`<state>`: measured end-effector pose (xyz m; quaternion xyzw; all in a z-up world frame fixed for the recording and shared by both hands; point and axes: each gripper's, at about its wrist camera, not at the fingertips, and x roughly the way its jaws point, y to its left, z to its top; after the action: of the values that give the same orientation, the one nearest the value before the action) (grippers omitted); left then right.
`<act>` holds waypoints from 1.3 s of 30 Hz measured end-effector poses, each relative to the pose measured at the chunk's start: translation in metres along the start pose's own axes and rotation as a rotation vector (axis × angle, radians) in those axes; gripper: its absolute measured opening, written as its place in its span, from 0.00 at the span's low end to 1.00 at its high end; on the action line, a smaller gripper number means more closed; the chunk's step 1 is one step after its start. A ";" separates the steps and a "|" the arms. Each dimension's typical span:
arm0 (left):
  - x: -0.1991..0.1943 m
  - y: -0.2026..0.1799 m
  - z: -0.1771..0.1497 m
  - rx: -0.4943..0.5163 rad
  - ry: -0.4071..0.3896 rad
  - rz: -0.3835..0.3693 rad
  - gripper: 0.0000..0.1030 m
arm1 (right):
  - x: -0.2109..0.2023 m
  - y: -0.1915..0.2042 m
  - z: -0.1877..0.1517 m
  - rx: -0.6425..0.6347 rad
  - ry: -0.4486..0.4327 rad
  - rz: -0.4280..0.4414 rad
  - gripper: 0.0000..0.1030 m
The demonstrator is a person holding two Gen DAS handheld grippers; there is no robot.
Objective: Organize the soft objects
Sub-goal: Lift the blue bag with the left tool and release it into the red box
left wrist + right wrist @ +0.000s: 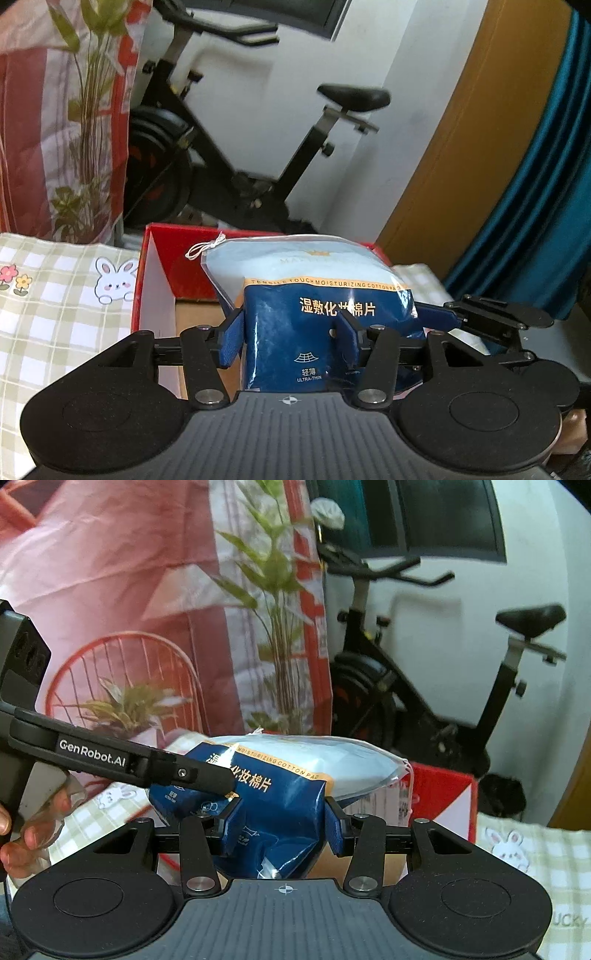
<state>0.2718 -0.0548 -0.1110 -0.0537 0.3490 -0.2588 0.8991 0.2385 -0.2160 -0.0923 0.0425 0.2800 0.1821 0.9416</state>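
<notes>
Nearest, the left gripper [288, 341] pinches the blue lower half of the cotton-pad bag [314, 295] between its blue pads, and the right gripper [282, 829] is likewise closed on the same bag [280, 786], so both hold it at once. The bag hangs just above the open red box [162, 258], which sits on a checked rabbit-print cloth [55, 295]. Beyond stand a floral plastic bag [62, 122] on the left, an exercise bike [229, 147] by the white wall, and a teal curtain [535, 184] on the right.
</notes>
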 end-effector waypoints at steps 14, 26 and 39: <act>0.054 0.016 -0.010 -0.021 0.156 0.071 0.54 | 0.052 -0.026 -0.026 0.131 0.166 -0.052 0.42; 0.029 0.017 -0.009 0.006 0.120 0.126 0.59 | 0.040 -0.008 -0.029 0.077 0.210 -0.162 0.44; -0.035 -0.013 -0.023 0.145 0.003 0.237 0.59 | -0.016 0.019 -0.029 0.066 0.111 -0.236 0.50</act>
<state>0.2292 -0.0465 -0.1032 0.0533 0.3348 -0.1752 0.9243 0.2042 -0.2046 -0.1050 0.0303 0.3407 0.0630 0.9376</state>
